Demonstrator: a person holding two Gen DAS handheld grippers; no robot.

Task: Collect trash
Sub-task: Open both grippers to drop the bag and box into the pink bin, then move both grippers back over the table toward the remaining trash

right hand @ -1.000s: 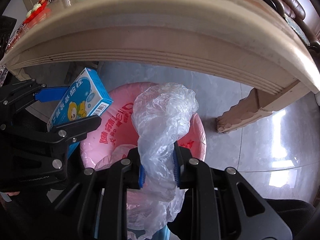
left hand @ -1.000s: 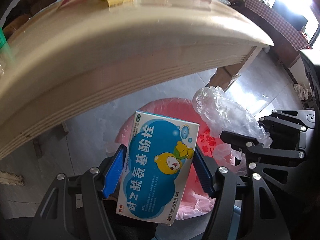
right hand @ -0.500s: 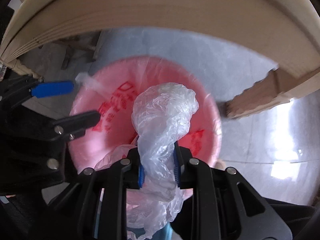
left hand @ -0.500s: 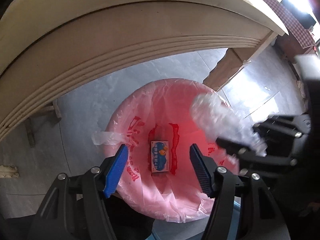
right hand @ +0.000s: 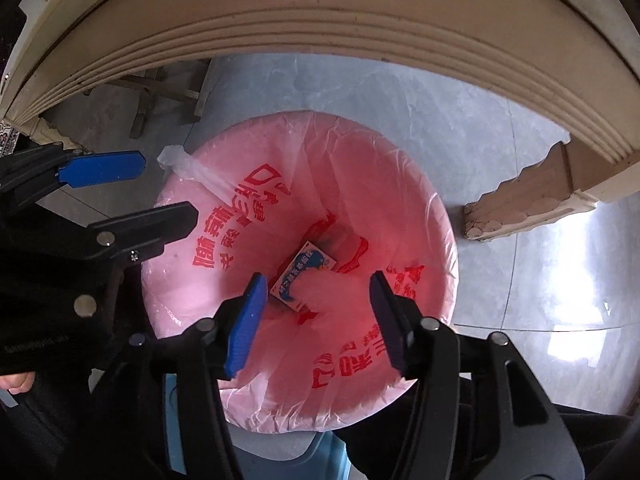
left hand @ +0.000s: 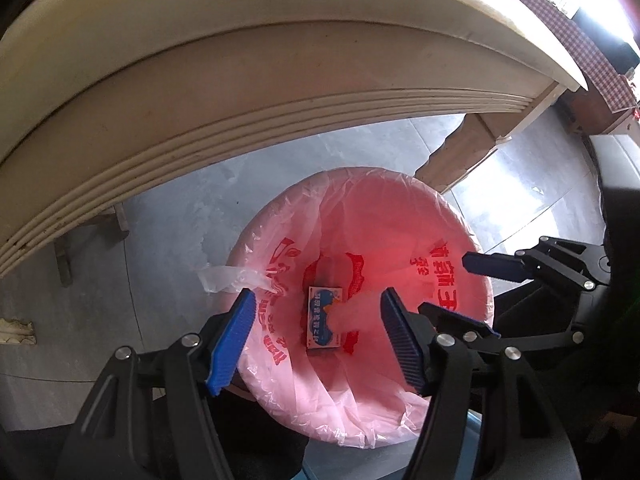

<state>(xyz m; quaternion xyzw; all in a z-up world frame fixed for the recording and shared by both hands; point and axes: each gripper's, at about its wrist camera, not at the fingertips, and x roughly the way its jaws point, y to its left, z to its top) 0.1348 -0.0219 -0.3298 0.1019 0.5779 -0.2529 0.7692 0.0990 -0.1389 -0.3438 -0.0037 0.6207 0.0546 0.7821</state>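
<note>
Both pieces of trash have left the claws since 1 second ago: the blue medicine box (left hand: 324, 317) now lies at the bottom of the pink-lined bin (left hand: 460, 216), and the clear plastic wrap (left hand: 360, 312) is a pale blur over it, apparently dropping in. From the left wrist view, the left claw (left hand: 318, 338) hangs over the bin, jaws opening with nothing between them, and the right claw (left hand: 476, 300) reaches in from the right edge. From the right wrist view, the right claw (right hand: 316, 316) is opening too, empty, with the box (right hand: 302, 278) and the wrap (right hand: 332, 292) below it; the left claw (right hand: 160, 192) enters from the left. This looks like the drop-off step, just done. Next would be lifting both claws back to the tabletop (left hand: 280, 40) for more trash. Only the left view shows a checked cloth (left hand: 580, 44) by a bright window; only the right view shows fingers (right hand: 16, 382) at the lower left.
</note>
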